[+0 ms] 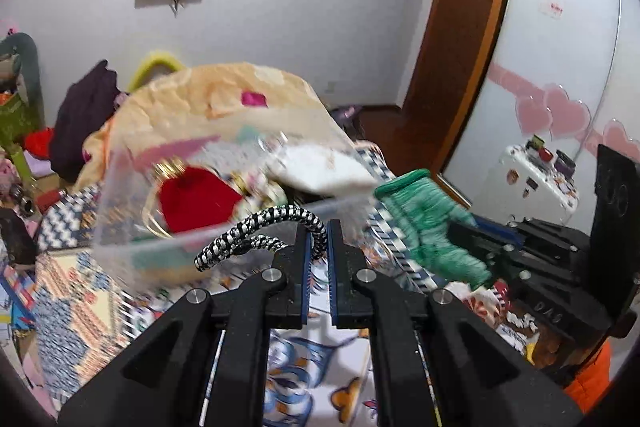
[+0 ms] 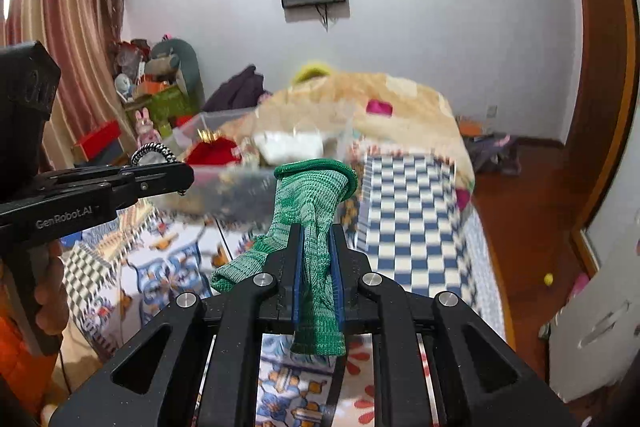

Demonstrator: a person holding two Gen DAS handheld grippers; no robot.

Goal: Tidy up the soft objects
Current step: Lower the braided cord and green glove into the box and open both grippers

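My left gripper point(image 1: 319, 243) is shut on a black-and-white braided hair tie point(image 1: 256, 231), which loops out to the left of the jaws; it also shows in the right wrist view point(image 2: 154, 151). My right gripper point(image 2: 317, 247) is shut on a green knitted sock point(image 2: 316, 211), held above the bed; the sock also shows in the left wrist view point(image 1: 432, 223). A clear plastic box point(image 1: 180, 187) sits on the bed ahead, holding a red soft item point(image 1: 196, 197) and a white one point(image 1: 320, 167). The box is blurred.
A patterned bedspread point(image 2: 408, 211) covers the bed. A beige quilt point(image 1: 224, 95) is piled behind the box. Dark clothes point(image 1: 84, 115) and cluttered toys lie at far left. A wooden door frame point(image 1: 460, 59) and wooden floor point(image 2: 528, 211) are to the right.
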